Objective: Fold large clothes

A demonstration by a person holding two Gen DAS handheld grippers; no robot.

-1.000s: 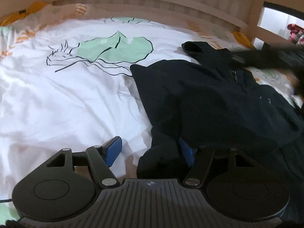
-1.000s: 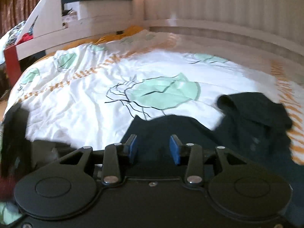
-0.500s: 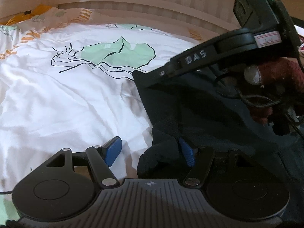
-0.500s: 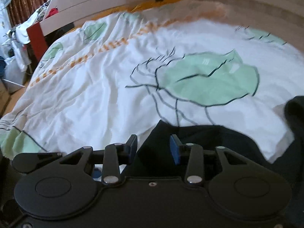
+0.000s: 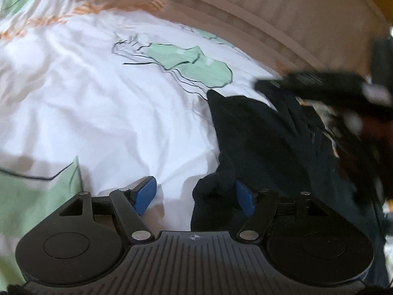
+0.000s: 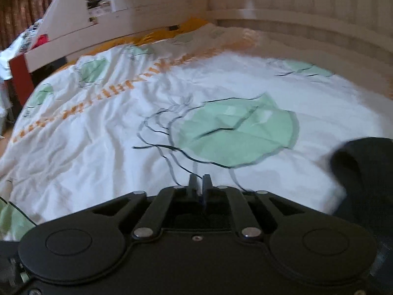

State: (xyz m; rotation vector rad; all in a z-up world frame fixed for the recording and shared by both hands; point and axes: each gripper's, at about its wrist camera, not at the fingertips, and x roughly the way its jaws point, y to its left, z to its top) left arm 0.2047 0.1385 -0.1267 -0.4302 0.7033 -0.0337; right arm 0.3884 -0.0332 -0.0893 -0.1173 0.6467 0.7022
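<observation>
2 grippers in your hands, both over the bed. Your left gripper (image 5: 194,196) is spread wide, blue pads (image 5: 145,194) well apart; a bunched fold of the dark garment (image 5: 265,142) sits against the inner face of the R pad, while the L pad is over bare white duvet (image 5: 98,113), not touching cloth. Nothing is pinched there. Your right gripper (image 6: 200,184) has its fingers drawn nearly together, only a thin slit between them; whether any cloth is caught in that slit can't be made out. In the right wrist view the garment shows as a dark rolled edge at the far R, on the duvet beside the green leaf print (image 6: 235,132). In the left wrist view it lies spread from the middle to the R edge, w/ the other gripper blurred above it. Wooden bed rail (image 5: 270,17) runs behind.
</observation>
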